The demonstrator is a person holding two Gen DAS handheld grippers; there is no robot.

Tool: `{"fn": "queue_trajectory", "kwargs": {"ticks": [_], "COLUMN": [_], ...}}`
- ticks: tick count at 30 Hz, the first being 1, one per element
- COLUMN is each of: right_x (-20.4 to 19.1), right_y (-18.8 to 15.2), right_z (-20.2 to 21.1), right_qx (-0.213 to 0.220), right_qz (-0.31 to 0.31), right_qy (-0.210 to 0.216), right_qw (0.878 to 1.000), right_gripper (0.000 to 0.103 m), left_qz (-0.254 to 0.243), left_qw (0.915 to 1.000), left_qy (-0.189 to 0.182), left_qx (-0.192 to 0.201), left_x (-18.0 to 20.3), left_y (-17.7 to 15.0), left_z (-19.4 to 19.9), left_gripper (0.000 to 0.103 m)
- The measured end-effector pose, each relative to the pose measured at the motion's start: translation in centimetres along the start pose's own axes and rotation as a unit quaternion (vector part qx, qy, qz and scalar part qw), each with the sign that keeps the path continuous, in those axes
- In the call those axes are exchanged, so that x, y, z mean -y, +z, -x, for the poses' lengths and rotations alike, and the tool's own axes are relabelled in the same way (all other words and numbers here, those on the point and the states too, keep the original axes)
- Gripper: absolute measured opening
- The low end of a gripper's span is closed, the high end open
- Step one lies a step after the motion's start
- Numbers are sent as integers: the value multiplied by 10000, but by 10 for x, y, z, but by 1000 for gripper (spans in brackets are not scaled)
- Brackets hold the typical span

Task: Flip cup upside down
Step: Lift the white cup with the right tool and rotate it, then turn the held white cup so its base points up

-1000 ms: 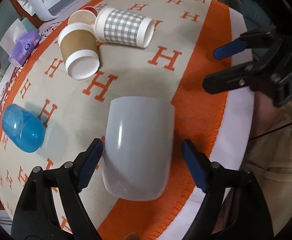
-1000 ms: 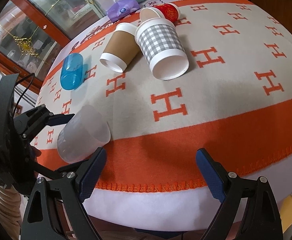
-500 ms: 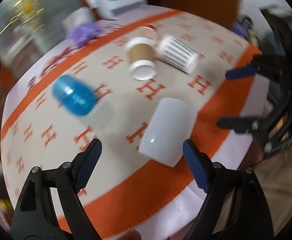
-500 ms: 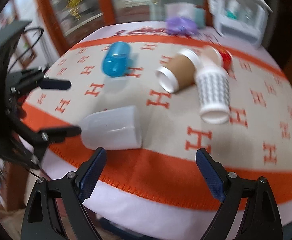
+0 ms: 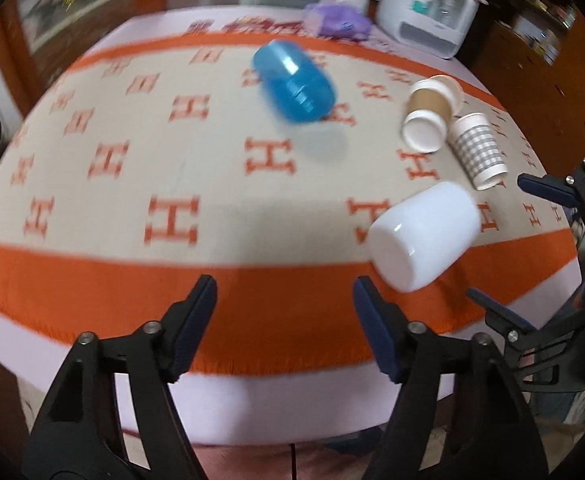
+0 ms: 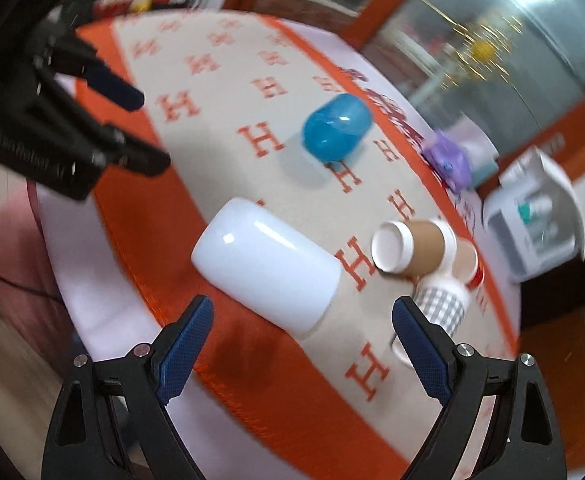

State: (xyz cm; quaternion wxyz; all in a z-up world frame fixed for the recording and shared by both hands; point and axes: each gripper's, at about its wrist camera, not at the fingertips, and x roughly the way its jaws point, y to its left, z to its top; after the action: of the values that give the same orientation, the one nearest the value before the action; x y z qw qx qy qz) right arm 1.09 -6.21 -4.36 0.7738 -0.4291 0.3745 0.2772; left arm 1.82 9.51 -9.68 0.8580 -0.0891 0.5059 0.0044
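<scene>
Clearly the flip is not done yet, as far as I can judge. The white cup (image 6: pixel 266 270) lies on its side on the blanket (image 5: pixel 172 276), across the line where the cream field meets the orange border, near the table edge. In the right wrist view its closed bottom points up and to the left, toward the left gripper (image 6: pixel 140 128), and its open mouth points down and to the right. My right gripper (image 6: pixel 302 344) hangs just before the cup with both jaws spread wide; the cup sits ahead of the gap between them and I see no contact with either pad. The left gripper is also spread open and holds nothing; in its own view the cup (image 5: pixel 424 236) lies off to the right of its jaws, well outside the gap. So no tool has the cup now. What is left, in my opinion, is the whole main part: close one gripper on the wall of the cup, lift it, turn it so the mouth faces down, and set it on the blanket. The other cups, a blue cup (image 5: pixel 294 80), a brown cup (image 5: pixel 428 114) and a checked cup (image 5: pixel 478 152), also lie on their sides farther away, apart from the white one.
</scene>
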Motion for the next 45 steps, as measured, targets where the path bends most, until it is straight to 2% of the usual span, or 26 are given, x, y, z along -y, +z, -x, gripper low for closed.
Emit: {"fn": "queue_trajectory", "kwargs": {"ticks": [4,7,13,16,20,23,29,36,41,45], "right_x": [-25,-38,-55,-57,-51,-43,-23,13,55,81], "right_y": [4,10,21,24,32,40,50,54,52,43], "right_z": [-14,-27,-57,-72,-85,-94,-97,-82,-68,-64], "right_qx": [-84,-121,-264,-393,-512,-583,-719,-646,-382,-115], "right_qz": [751,1221,1878,2044,2012,1910,1365,208,-981,-1863], "right_qy": [-188,-291,-270,-199,16,118,595,1198,1791,2157], "right_qw": [9970,9920,9815,9779,9782,9798,9862,9905,9782,9585], "right_gripper": [92,92,92,91,79,78,74,71,69,69], "left_qz": [232,285,270,360,464,479,452,436,385,482], "left_qw": [9997,9996,9996,9993,9989,9988,9989,9990,9991,9985], "left_qy": [123,39,80,33,21,-15,-10,-11,-3,-51], "left_qx": [9,-42,-53,-46,-87,-114,-124,-14,169,238], "left_x": [-12,-14,-13,-17,-22,-24,-23,-22,-16,-13], "left_y": [-14,-19,-22,-22,-22,-21,-18,-6,5,17], "left_z": [-7,-11,-15,-15,-18,-20,-22,-17,-9,-8], "left_gripper": [64,64,64,64,64,64,64,64,64,64]}}
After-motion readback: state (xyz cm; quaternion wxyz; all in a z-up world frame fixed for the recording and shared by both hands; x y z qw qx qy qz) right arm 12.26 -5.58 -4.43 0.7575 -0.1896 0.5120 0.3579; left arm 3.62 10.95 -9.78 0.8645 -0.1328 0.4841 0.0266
